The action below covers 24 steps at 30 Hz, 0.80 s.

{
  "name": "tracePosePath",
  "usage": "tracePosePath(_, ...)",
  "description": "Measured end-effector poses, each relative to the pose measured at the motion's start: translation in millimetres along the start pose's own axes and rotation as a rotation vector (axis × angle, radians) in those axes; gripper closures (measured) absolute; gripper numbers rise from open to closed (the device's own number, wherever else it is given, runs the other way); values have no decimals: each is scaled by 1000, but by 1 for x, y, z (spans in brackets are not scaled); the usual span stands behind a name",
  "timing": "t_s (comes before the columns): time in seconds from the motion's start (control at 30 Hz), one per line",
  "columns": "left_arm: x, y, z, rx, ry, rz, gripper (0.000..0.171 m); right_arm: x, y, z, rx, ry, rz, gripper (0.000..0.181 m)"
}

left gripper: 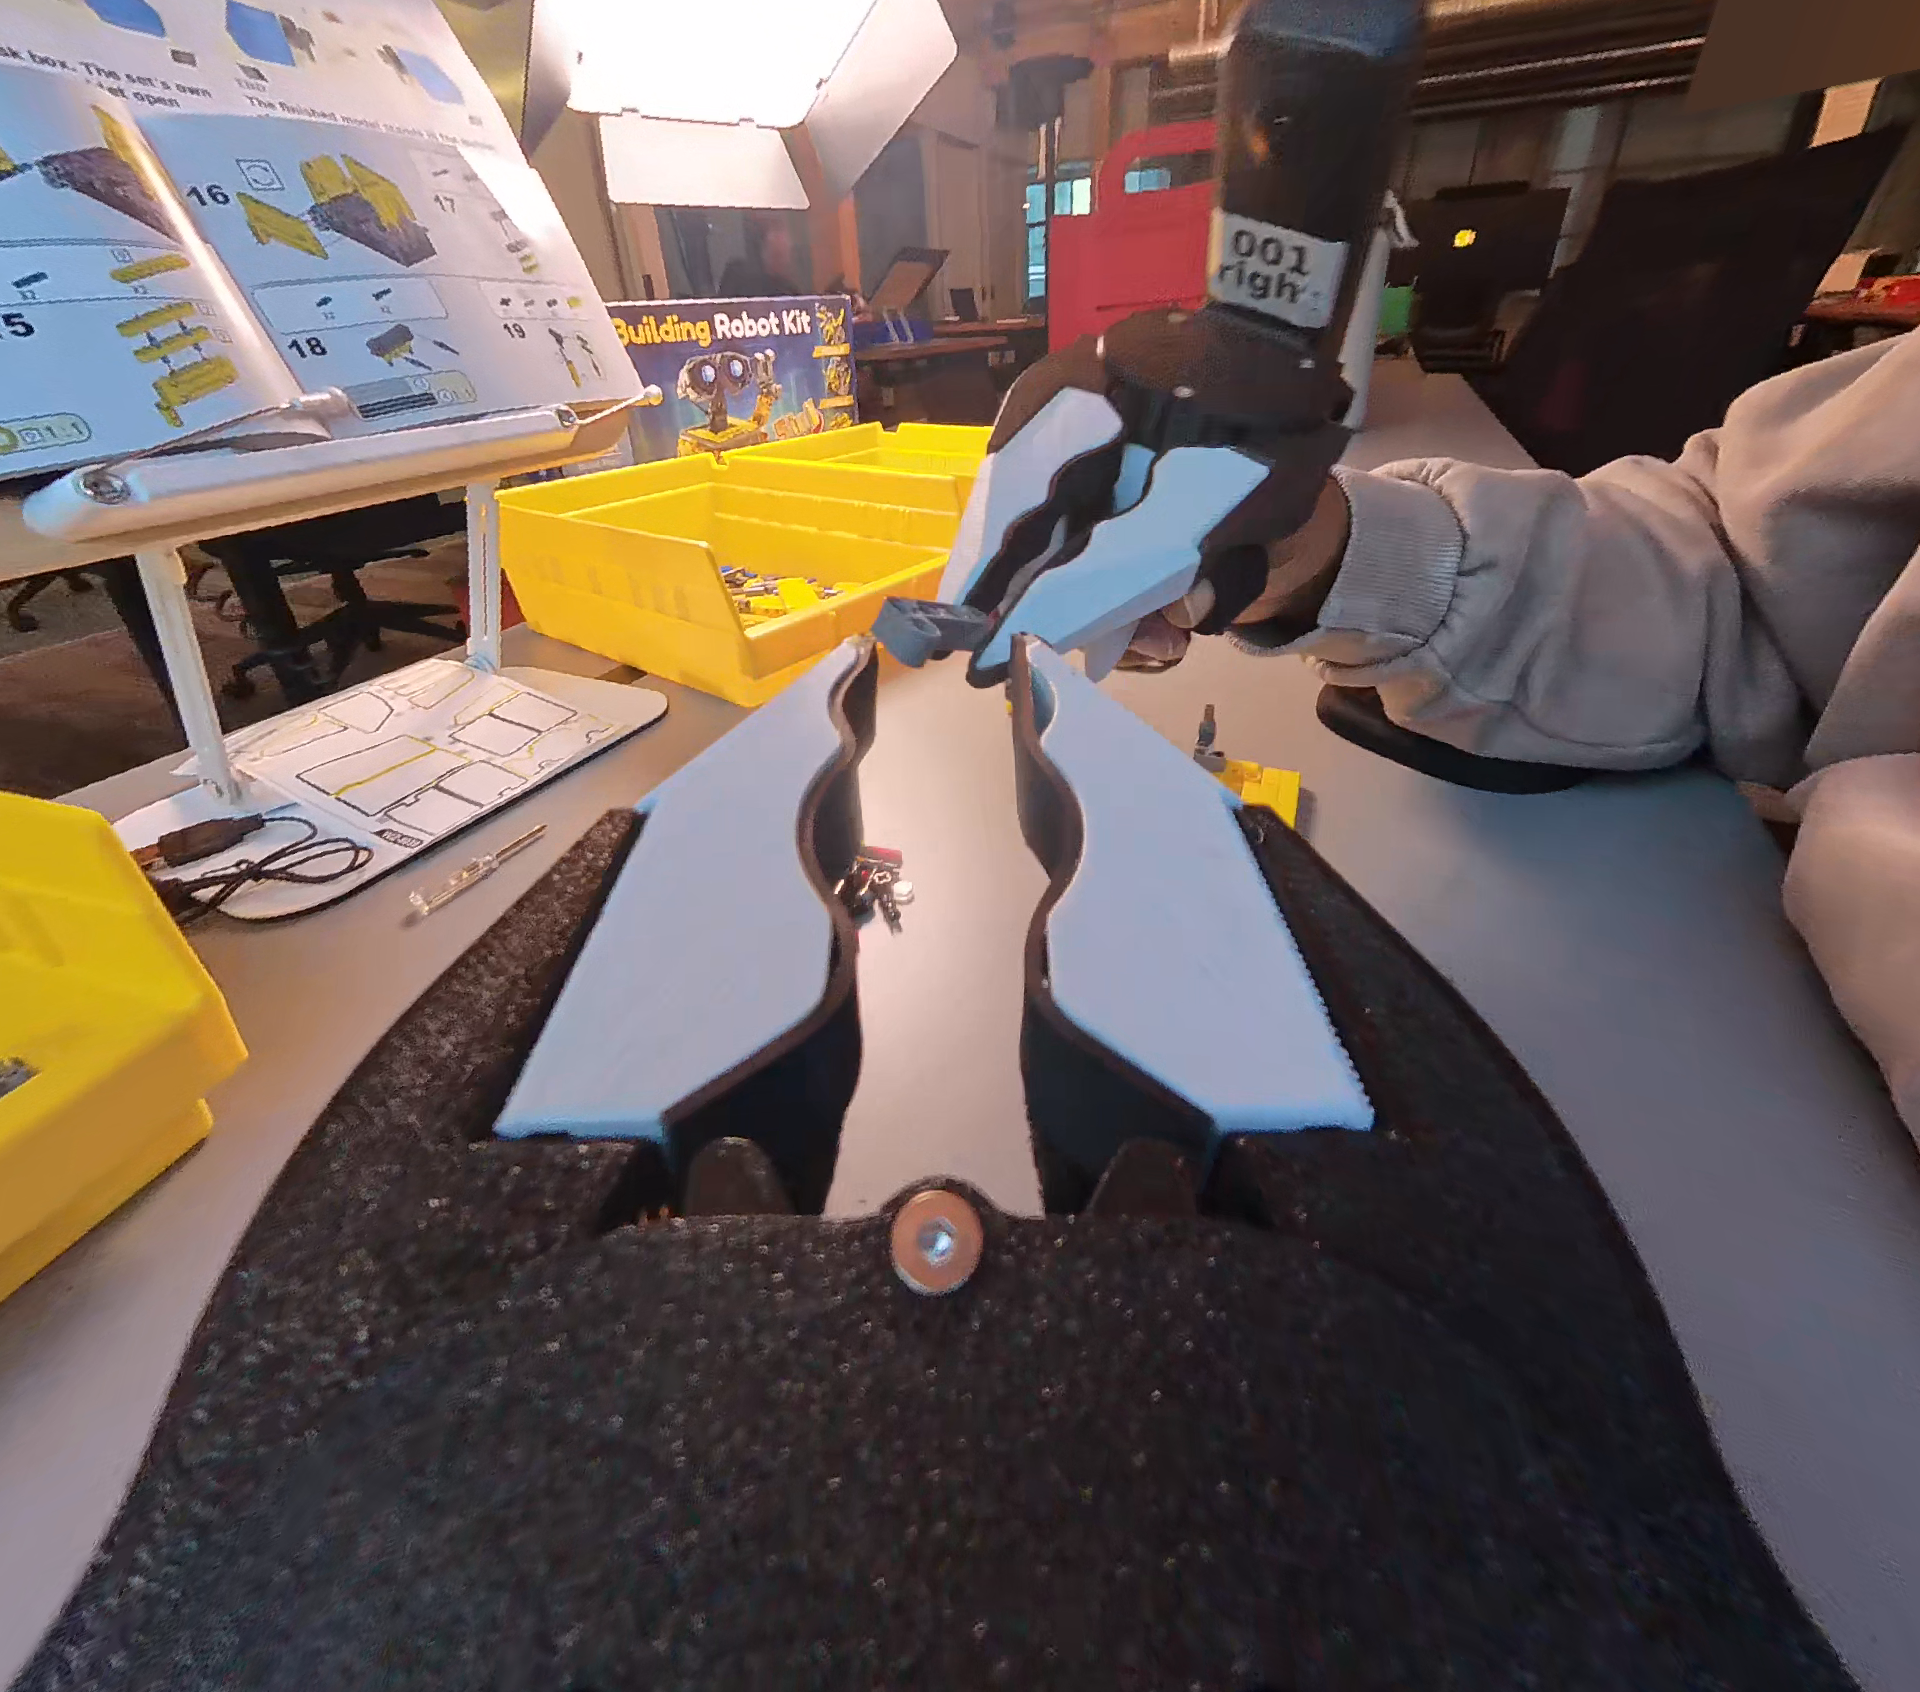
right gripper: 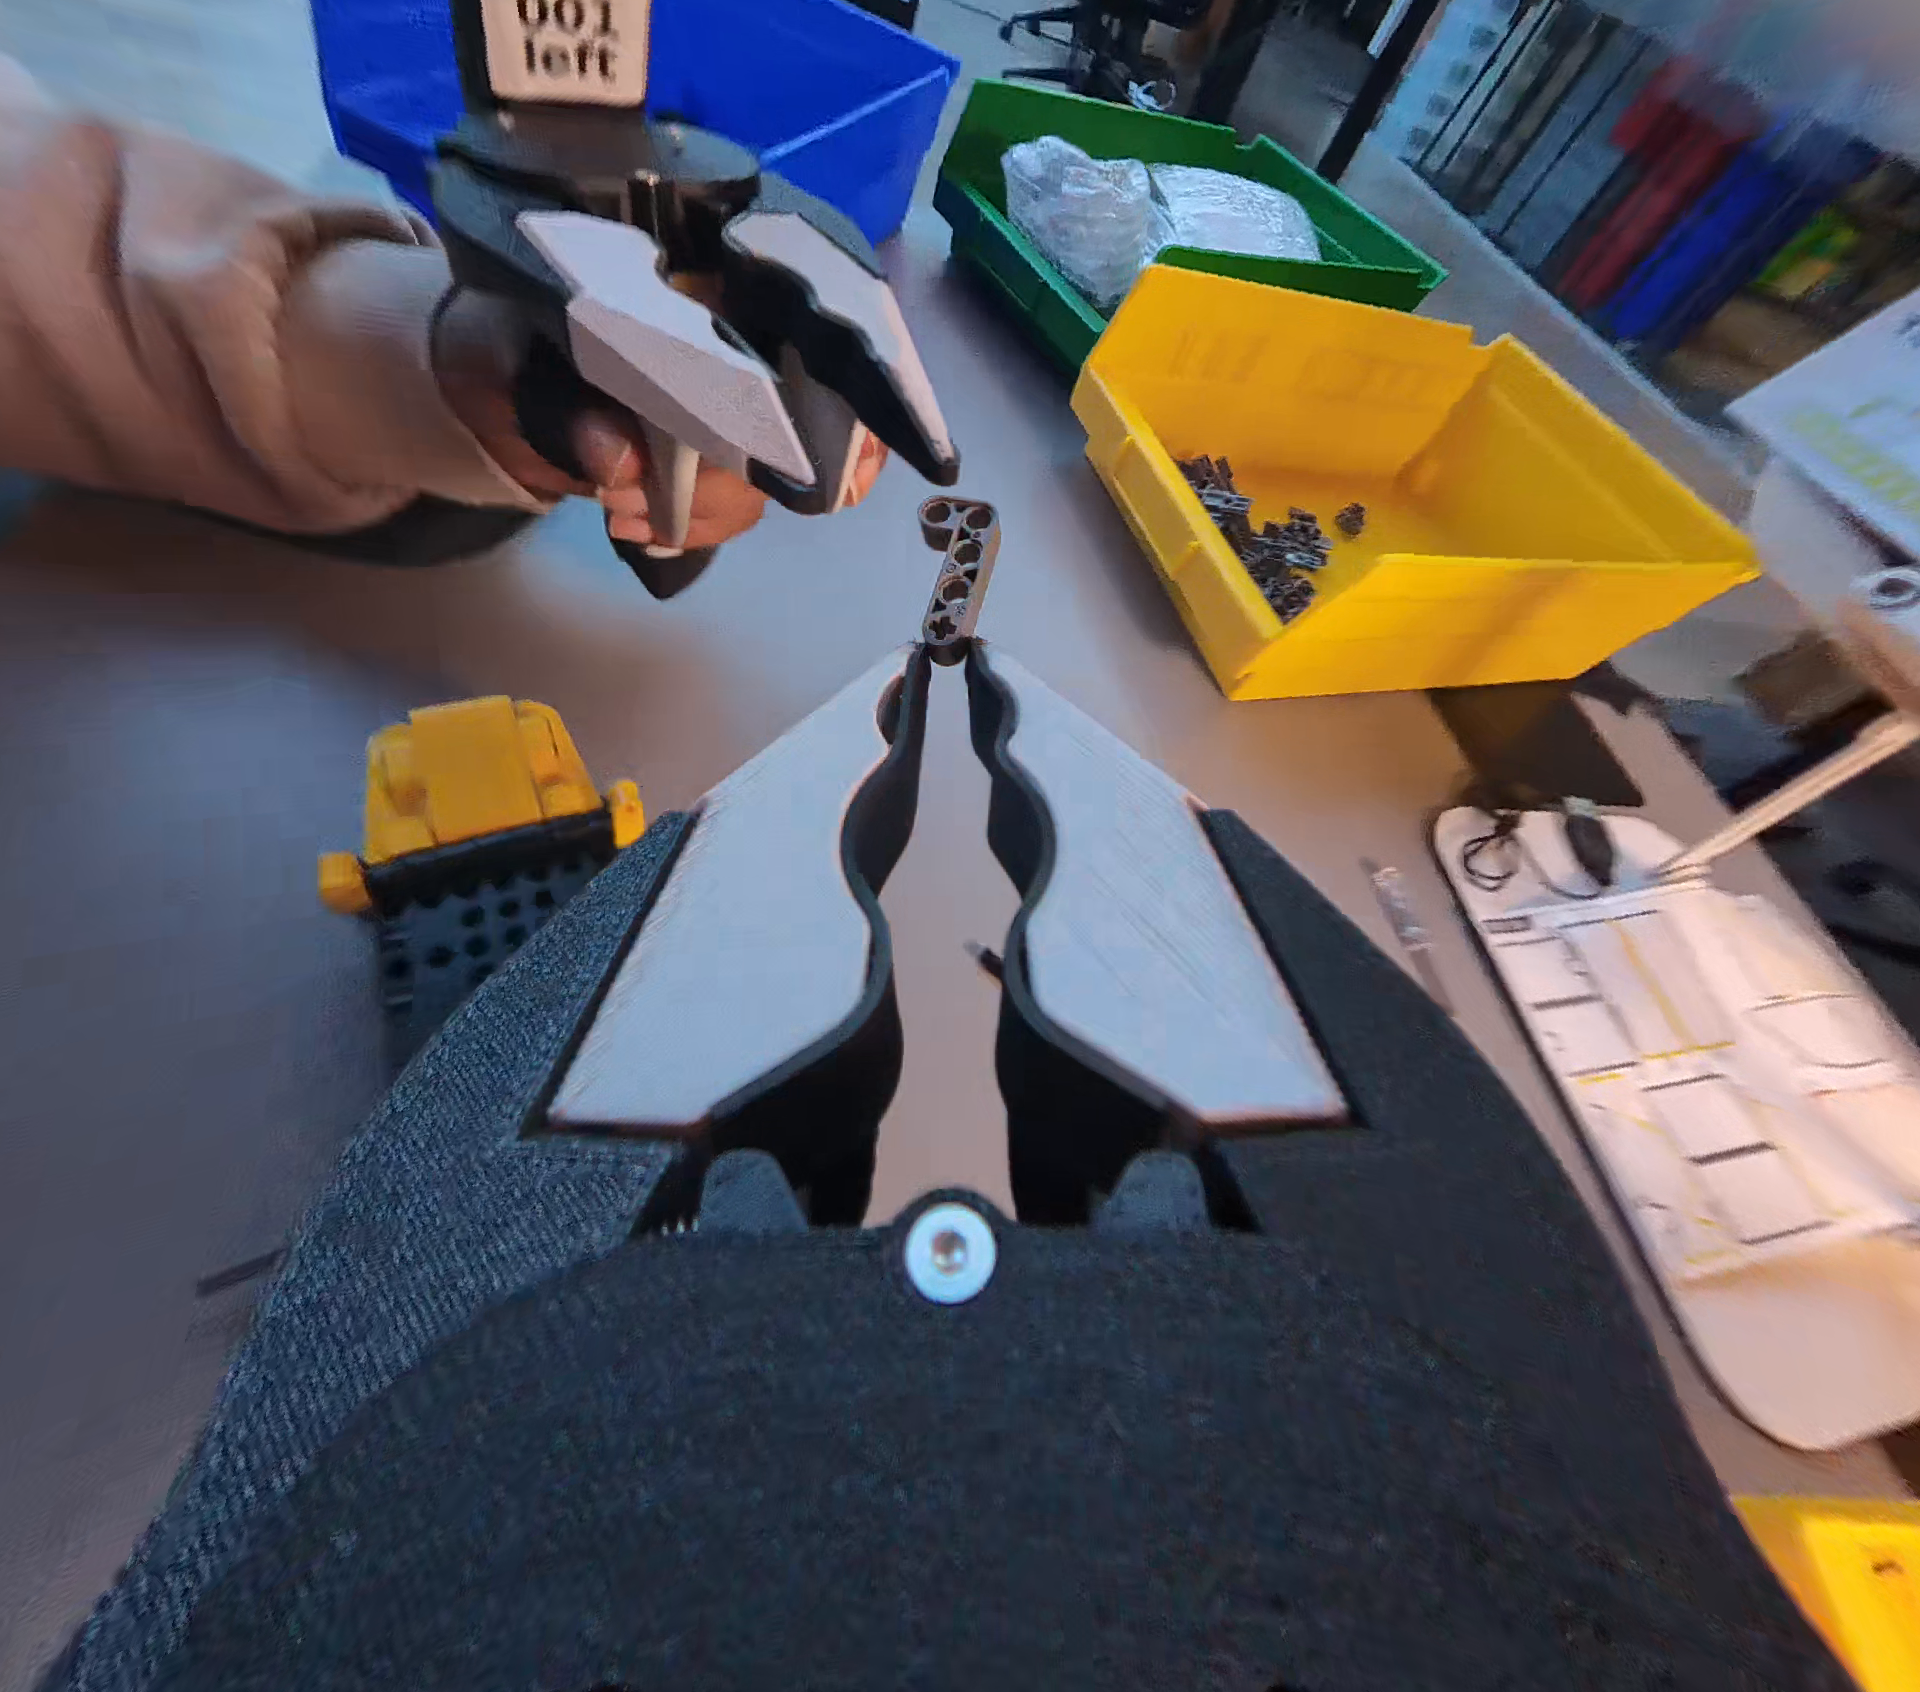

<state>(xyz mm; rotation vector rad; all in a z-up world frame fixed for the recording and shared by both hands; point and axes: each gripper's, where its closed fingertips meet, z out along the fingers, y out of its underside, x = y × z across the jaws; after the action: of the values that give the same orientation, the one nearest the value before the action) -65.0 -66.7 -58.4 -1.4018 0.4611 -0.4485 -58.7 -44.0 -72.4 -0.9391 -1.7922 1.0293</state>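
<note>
Only partly visible, grey beam (right gripper: 961, 577) end between right gripper (right gripper: 948, 650) fingers.

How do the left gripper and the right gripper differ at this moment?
The right gripper has its jaws shut on a dark grey bent beam with holes; the left gripper has its jaws open and holds nothing. Both are hand-held, with pale fingers and black inner edges, tips close together above the grey table.

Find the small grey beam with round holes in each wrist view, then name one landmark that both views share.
Left wrist view: the grey beam sits just above centre, pinched in the right tongs.
Right wrist view: the beam stands above centre, beyond that view's own tongs.
Shared landmark: the book stand's white base.
</note>
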Motion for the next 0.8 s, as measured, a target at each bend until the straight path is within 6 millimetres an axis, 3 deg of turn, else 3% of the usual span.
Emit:
tracePosePath(0.1,-1,5,1,-28,-5,7,143,-9,2,4,-30,28,-163,175)
tracePosePath(0.2,1,14,1,-97,8,36,158,-15,4,7,-51,45,-272,176)
tracePosePath(0.33,-2,14,0,-135,-5,53,159,-15,0,6,-33,47,-263,176)
tracePosePath(0.4,-11,6,-5,-138,-66,109,159,-10,-5,2,-12,59,-232,174)
tracePosePath(0.47,-35,-12,-22,-152,-196,192,159,4,-6,-8,-30,79,-182,151)
tracePosePath(0.53,-63,-44,-56,-164,-374,269,159,22,2,-23,-81,100,-111,130)
tracePosePath(0.63,-107,-74,-136,-314,-683,278,159,39,29,-55,-133,92,17,127)
tracePosePath(0.73,-138,-67,-236,-502,-978,162,159,39,77,-83,-223,61,135,130)
tracePosePath(0.8,-143,-45,-285,-593,-1080,20,159,31,103,-95,-263,43,186,132)
